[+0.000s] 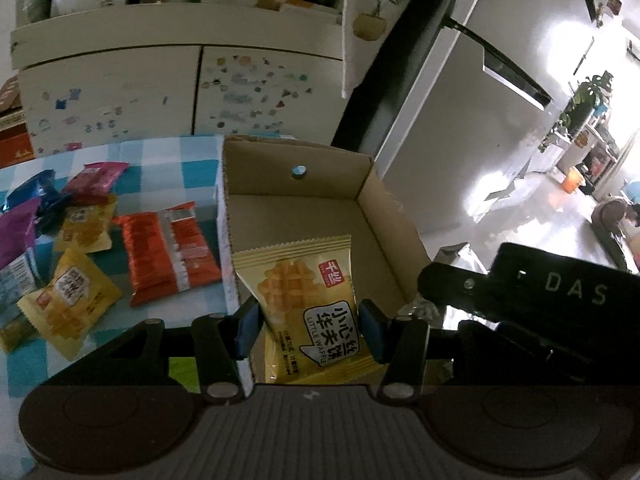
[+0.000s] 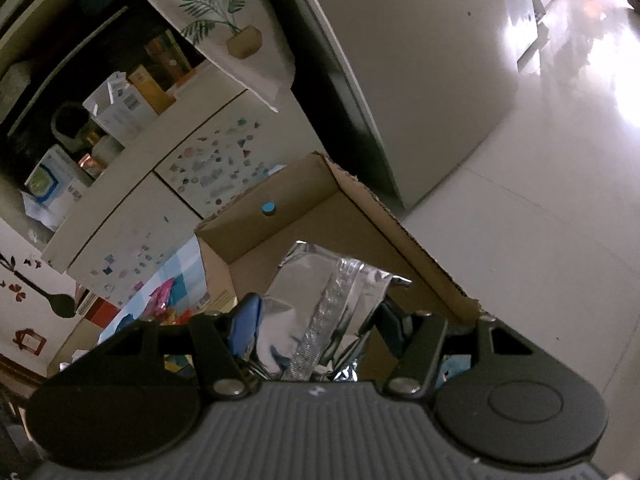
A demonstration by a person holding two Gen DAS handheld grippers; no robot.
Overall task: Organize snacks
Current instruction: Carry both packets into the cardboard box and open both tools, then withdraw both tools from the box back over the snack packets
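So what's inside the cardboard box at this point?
The cardboard box shows a bare floor and a blue dot on its back wall. The left gripper holds a yellow waffle packet over it, hiding the near floor.

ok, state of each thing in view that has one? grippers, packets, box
left gripper: shut on yellow waffle packet, held over the box
right gripper: shut on silver packet, seam side showing, over the box
cardboard box: open, floor bare where visible
red packet: flat on checkered cloth, outside the box
loose snack pile: still unsorted on the cloth
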